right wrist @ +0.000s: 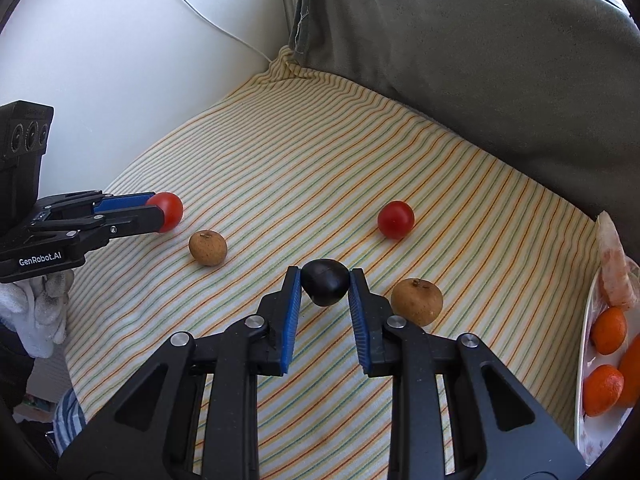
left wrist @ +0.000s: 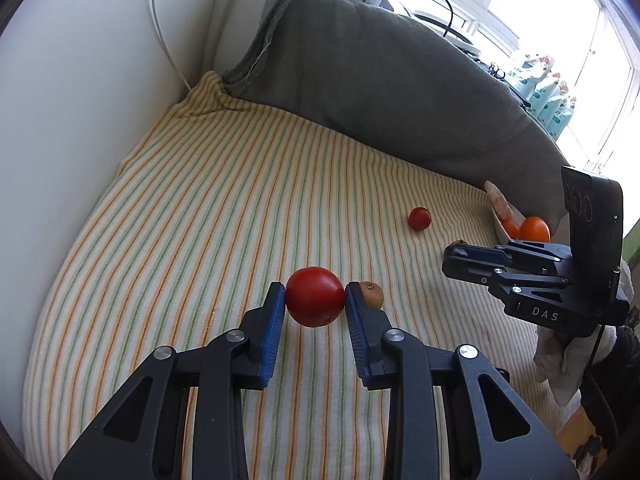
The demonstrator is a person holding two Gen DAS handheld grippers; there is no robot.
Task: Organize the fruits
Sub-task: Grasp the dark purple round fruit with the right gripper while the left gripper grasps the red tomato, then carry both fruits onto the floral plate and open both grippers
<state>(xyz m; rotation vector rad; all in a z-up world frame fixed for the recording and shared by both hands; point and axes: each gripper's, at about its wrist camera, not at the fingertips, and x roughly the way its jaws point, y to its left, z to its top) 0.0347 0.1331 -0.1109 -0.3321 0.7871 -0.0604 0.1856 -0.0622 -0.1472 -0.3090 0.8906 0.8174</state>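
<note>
Both grippers are clamped on fruit, which suits a two-handed sort: each carries one piece at a time. The left gripper pinches a red tomato across its middle between the blue pads, lifted a little off the striped cloth, judging by the shadow under it. The right gripper grips a dark fruit the same way, pads on its two sides, so it cannot roll out.

Loose on the cloth lie a second tomato, farther off and to the right, a brown fruit to the left near the left gripper, and another brown fruit just beside the right gripper's right finger.

The only container is a white plate at the right edge of the cloth. It holds oranges, at least three, and a pale peeled piece at its far end; what that piece is I cannot tell, since the fisheye edge distorts it. The plate looks like the collecting point, so the held fruits probably go there.

A grey cushion backs the cloth on the far side.
</note>
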